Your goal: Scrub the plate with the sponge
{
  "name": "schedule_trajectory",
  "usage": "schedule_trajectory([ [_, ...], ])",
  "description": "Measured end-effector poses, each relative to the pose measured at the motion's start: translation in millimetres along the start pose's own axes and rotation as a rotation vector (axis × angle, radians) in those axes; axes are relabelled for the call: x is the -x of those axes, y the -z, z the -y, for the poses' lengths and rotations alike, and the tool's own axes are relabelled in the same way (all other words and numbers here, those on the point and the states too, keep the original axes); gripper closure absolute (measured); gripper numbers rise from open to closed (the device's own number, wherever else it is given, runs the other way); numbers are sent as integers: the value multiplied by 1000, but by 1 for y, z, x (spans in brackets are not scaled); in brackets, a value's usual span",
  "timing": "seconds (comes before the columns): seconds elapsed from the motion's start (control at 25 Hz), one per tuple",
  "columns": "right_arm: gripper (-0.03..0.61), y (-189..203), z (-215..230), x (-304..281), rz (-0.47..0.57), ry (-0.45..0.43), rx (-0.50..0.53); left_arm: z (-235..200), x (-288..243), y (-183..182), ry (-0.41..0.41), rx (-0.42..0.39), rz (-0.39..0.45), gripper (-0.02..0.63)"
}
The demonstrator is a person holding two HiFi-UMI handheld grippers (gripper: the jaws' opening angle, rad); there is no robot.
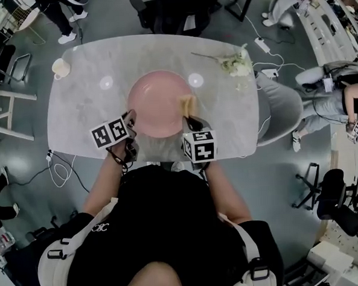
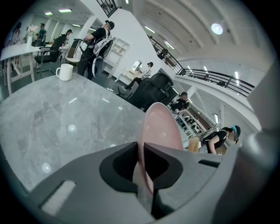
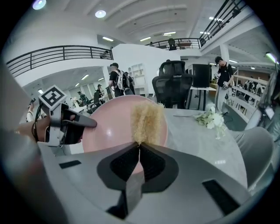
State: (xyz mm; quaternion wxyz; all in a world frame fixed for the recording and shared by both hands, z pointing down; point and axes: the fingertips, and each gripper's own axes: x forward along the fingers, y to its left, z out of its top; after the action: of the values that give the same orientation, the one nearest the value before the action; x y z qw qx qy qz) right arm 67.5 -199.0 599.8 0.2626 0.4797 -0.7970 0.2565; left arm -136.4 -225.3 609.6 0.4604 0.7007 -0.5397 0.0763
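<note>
A pink plate [image 1: 158, 103] lies on the grey marble table [image 1: 86, 115], with its left rim pinched by my left gripper [image 1: 128, 118]. In the left gripper view the plate [image 2: 162, 127] stands edge-on between the shut jaws of the left gripper [image 2: 142, 162]. My right gripper [image 1: 189, 116] is shut on a tan fibrous sponge [image 1: 187, 104] that rests on the plate's right side. In the right gripper view the sponge [image 3: 146, 122] sticks up from the right gripper [image 3: 139, 148] against the plate [image 3: 109, 127], and the left gripper [image 3: 65, 124] shows at the plate's left edge.
A white mug [image 1: 60, 68] stands at the table's far left corner. A white flower sprig [image 1: 234, 63] lies at the far right. A grey chair [image 1: 283, 109] stands right of the table. People and office chairs surround the table; cables lie on the floor.
</note>
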Motion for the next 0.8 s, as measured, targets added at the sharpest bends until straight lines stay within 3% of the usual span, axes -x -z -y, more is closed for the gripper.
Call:
schedule_trajectory([
  [0.24,563,16,1,-10,-77,0,-80,20,10,-1,47,-58,8,592],
  [0.48,564,18,18,-18,-119,19,-167,39,8,5,78,-192,-17,592],
  [0.8,563,-8,37,-16,-71,38,-181,63,2,12,130,-300,-27,591],
])
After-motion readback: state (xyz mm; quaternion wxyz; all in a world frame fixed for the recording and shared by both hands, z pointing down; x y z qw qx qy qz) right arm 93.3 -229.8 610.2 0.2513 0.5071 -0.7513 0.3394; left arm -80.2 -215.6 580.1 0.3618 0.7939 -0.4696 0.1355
